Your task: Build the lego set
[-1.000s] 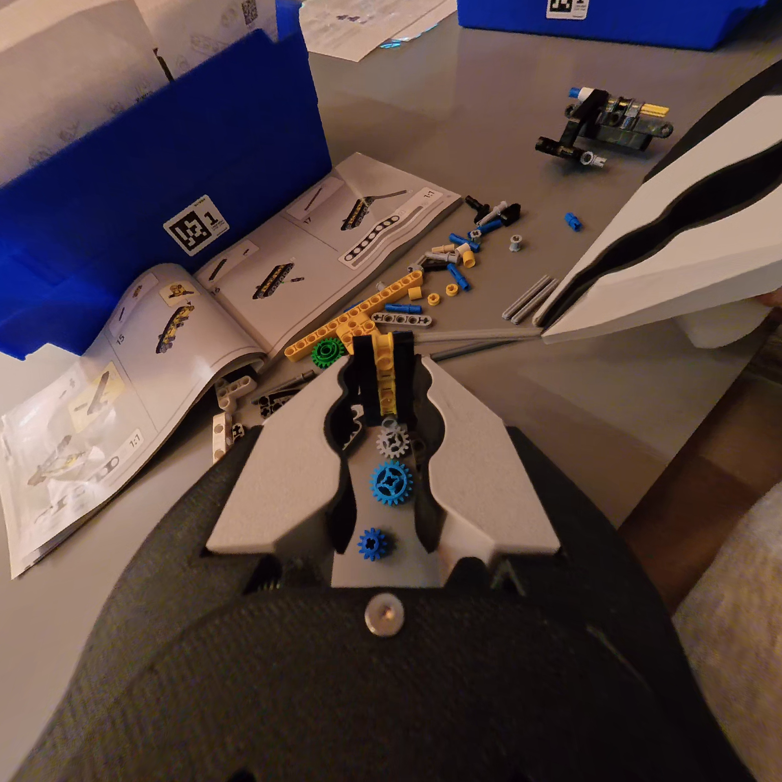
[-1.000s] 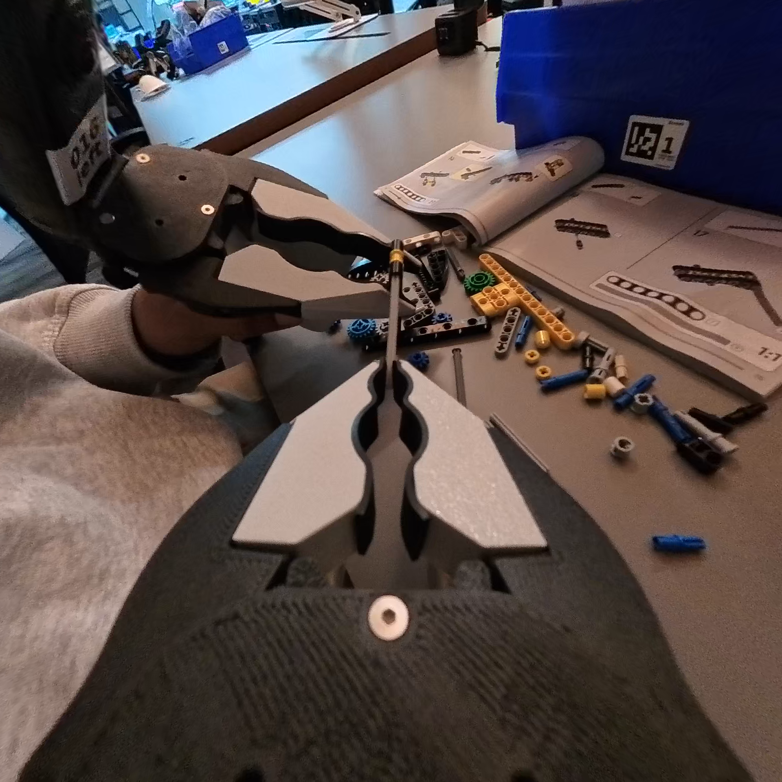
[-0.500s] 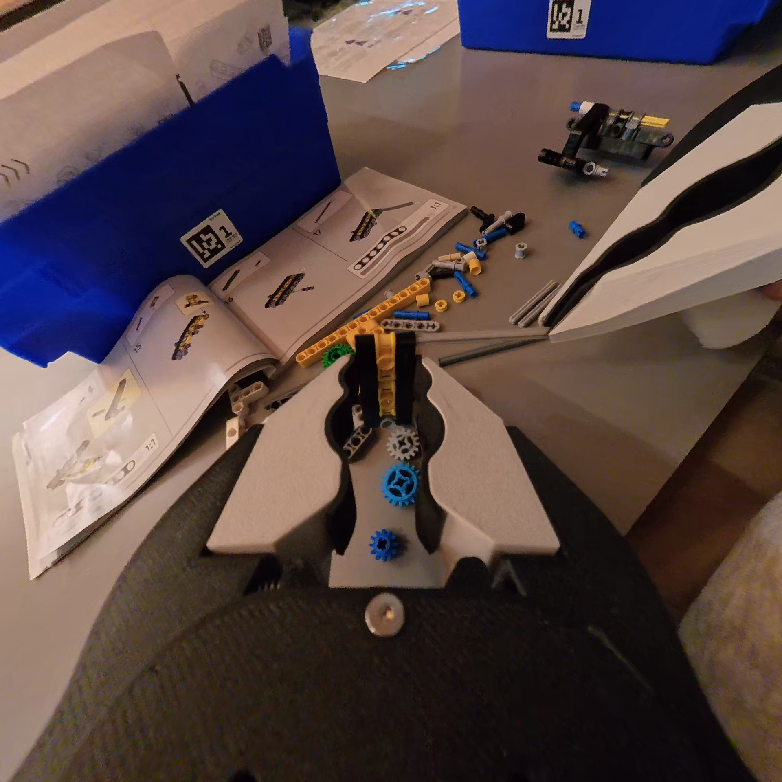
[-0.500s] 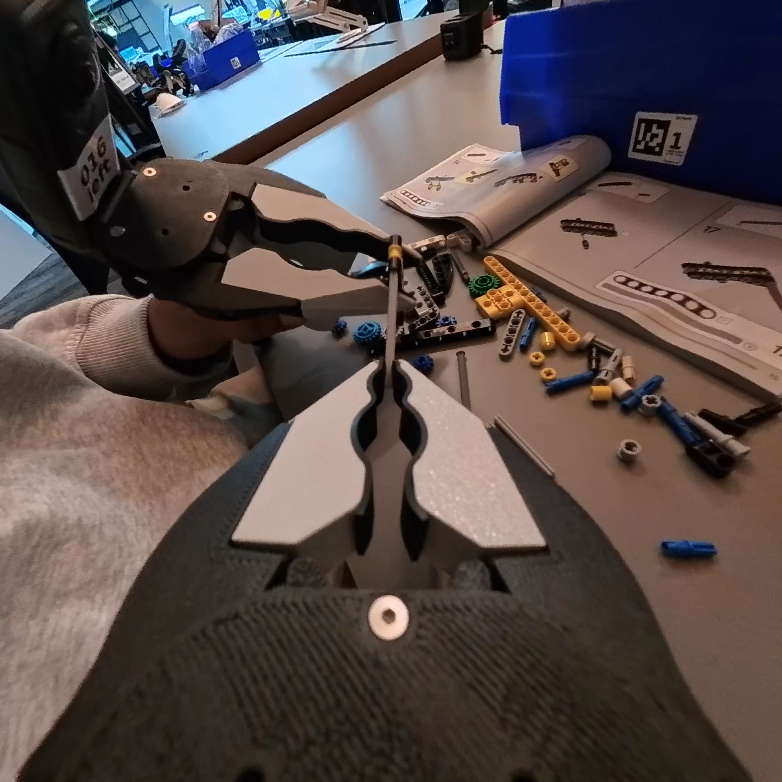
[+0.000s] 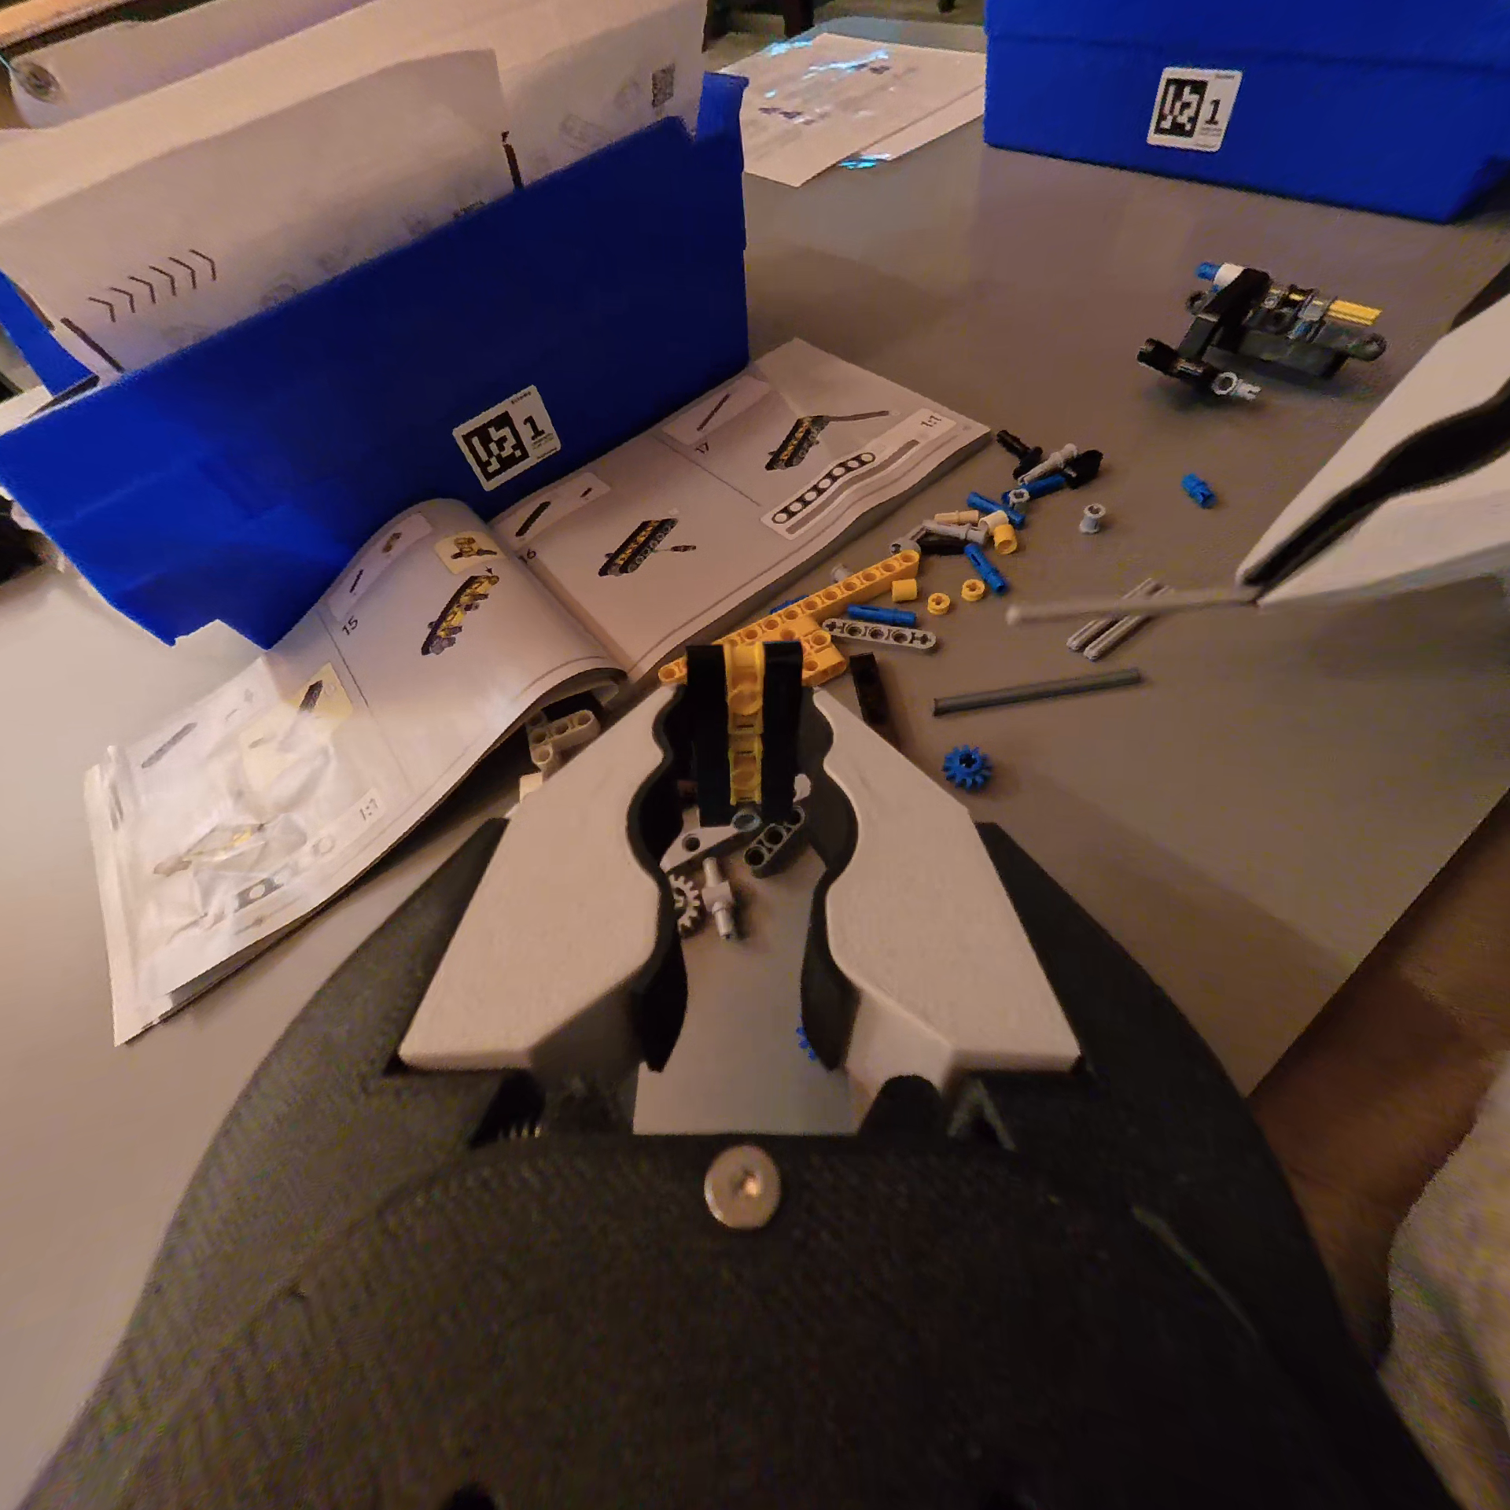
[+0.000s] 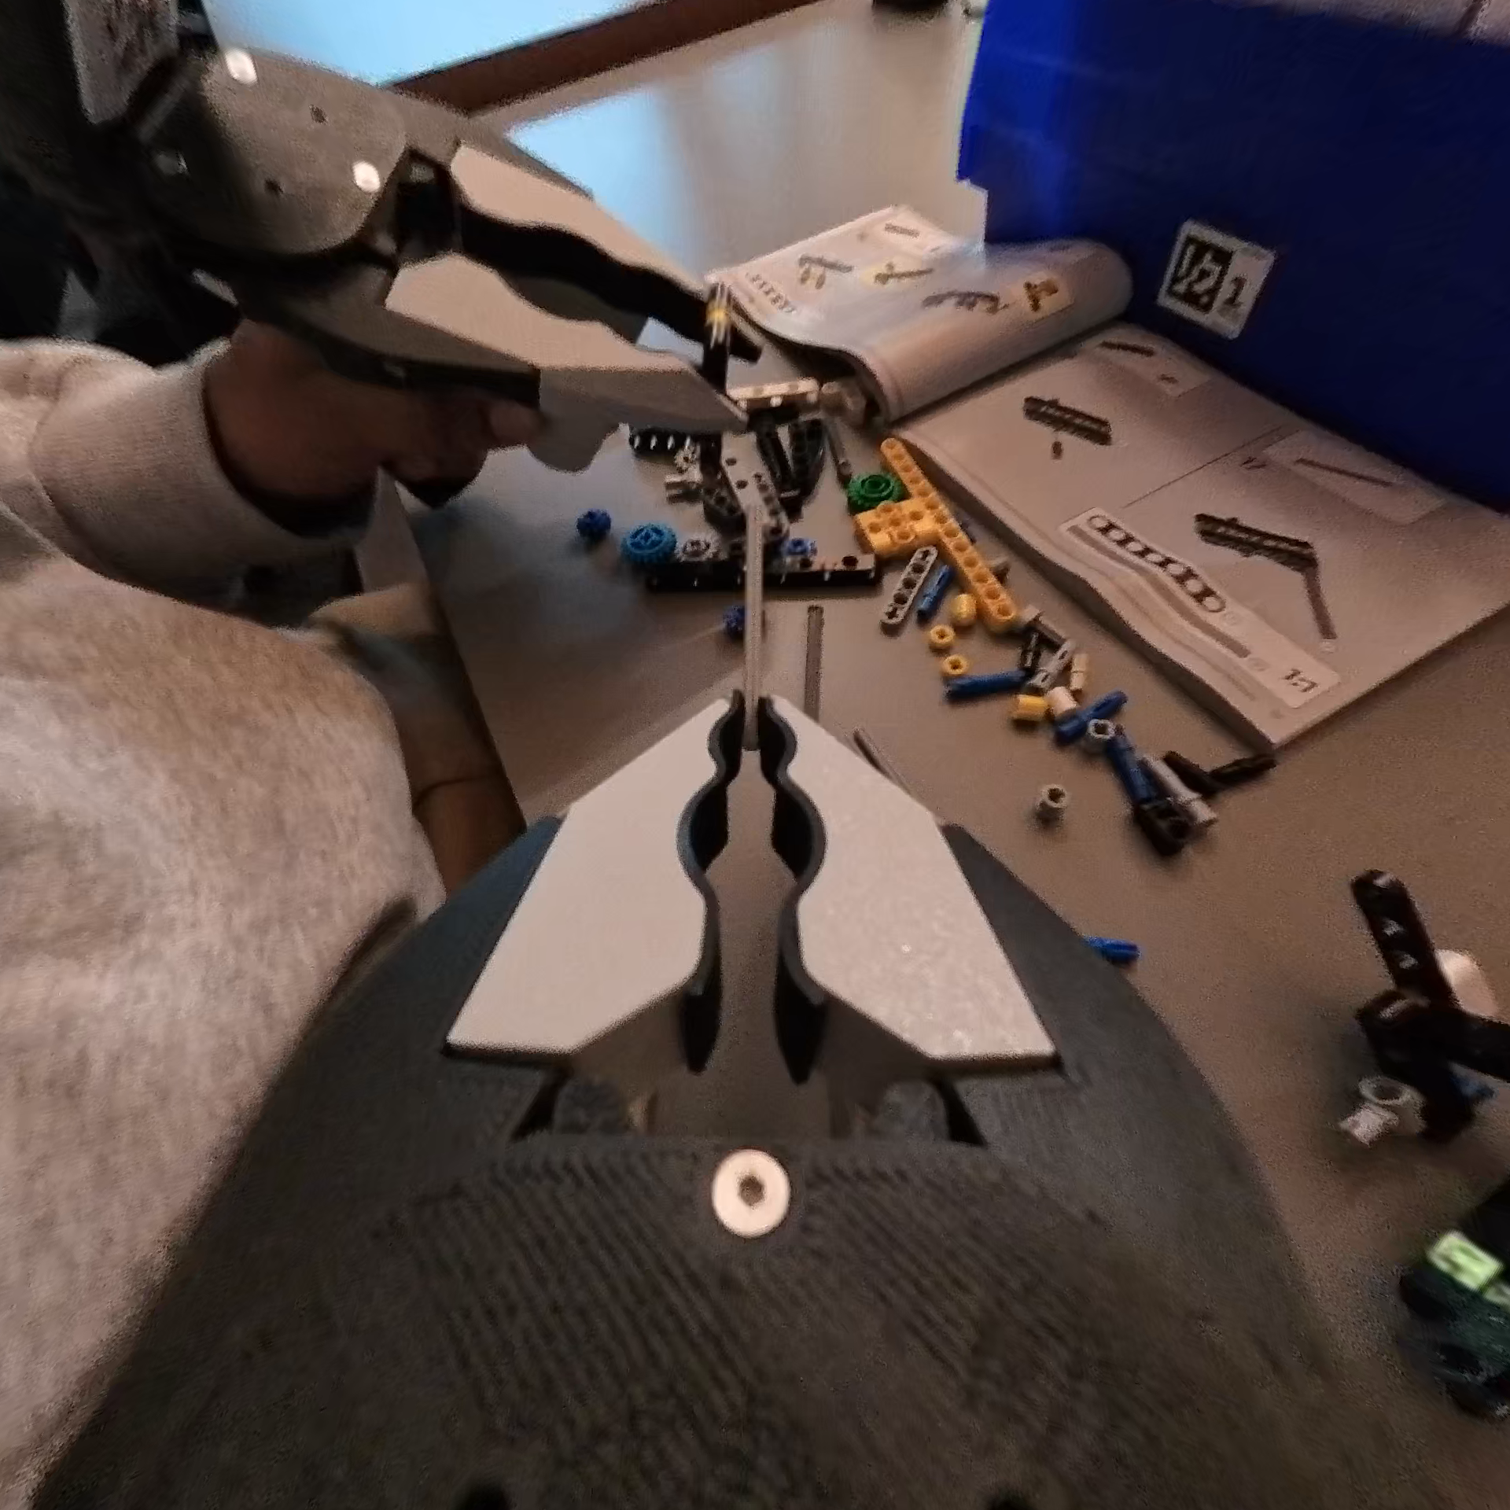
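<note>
My left gripper (image 5: 739,694) is shut on a stack of beams (image 5: 742,719), one yellow between two black, held above the table. In the right wrist view this gripper (image 6: 727,368) shows at upper left with the stack (image 6: 717,331) in its tips. My right gripper (image 6: 752,707) is shut on a thin grey axle (image 6: 756,621) that points toward the stack, its far end apart from it. The left wrist view shows the right gripper (image 5: 1250,588) at the right edge with the axle (image 5: 1128,606). Loose parts lie below: a yellow beam (image 6: 940,531), a green gear (image 6: 873,492), blue gears (image 6: 648,543).
An open instruction booklet (image 5: 654,531) lies in front of a blue bin (image 5: 408,392). A dark axle (image 5: 1038,692) and a small blue gear (image 5: 966,768) lie on the grey table. A built sub-assembly (image 5: 1258,335) stands at the far right. A person's grey sleeve (image 6: 163,776) fills the left. There is about 12 cm between the tips of the two grippers. The green gear (image 6: 873,492) lies around 6 cm away from my left fingertips.
The axle's end was at the beam stack; now it is clear of it. My right gripper has drawn back to the right with the axle, and my left gripper has risen with the stack.
</note>
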A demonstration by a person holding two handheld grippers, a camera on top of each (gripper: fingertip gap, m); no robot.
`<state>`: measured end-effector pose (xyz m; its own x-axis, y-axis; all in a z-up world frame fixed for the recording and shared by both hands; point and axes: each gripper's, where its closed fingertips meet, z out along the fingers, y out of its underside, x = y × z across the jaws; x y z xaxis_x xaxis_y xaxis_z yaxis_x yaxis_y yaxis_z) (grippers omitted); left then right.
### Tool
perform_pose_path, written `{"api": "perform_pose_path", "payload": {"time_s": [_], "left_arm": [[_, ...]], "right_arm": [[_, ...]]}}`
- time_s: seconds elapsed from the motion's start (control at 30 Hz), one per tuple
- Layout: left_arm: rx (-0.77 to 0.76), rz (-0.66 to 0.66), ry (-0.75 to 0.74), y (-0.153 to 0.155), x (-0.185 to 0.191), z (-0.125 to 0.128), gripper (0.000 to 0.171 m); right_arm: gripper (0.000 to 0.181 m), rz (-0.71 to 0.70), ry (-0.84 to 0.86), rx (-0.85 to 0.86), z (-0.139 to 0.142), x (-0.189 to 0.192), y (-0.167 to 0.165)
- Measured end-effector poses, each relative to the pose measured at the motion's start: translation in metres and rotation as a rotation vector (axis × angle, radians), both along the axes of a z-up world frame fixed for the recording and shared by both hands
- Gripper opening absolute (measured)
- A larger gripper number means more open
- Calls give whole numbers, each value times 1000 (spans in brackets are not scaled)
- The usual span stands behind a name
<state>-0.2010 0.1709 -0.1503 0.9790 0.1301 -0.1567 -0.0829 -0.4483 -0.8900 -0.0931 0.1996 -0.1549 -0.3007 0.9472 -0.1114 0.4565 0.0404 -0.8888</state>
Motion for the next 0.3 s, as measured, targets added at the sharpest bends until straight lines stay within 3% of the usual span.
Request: {"api": "perform_pose_path", "payload": {"time_s": [0.13,0.3], "left_arm": [[-1,-8,11,1,3,0,25],[-8,-17,18,1,6,-1,25]], "right_arm": [[2,1,-114,252,-30,-2,-2],[2,-26,-151,330,-42,-6,-3]]}}
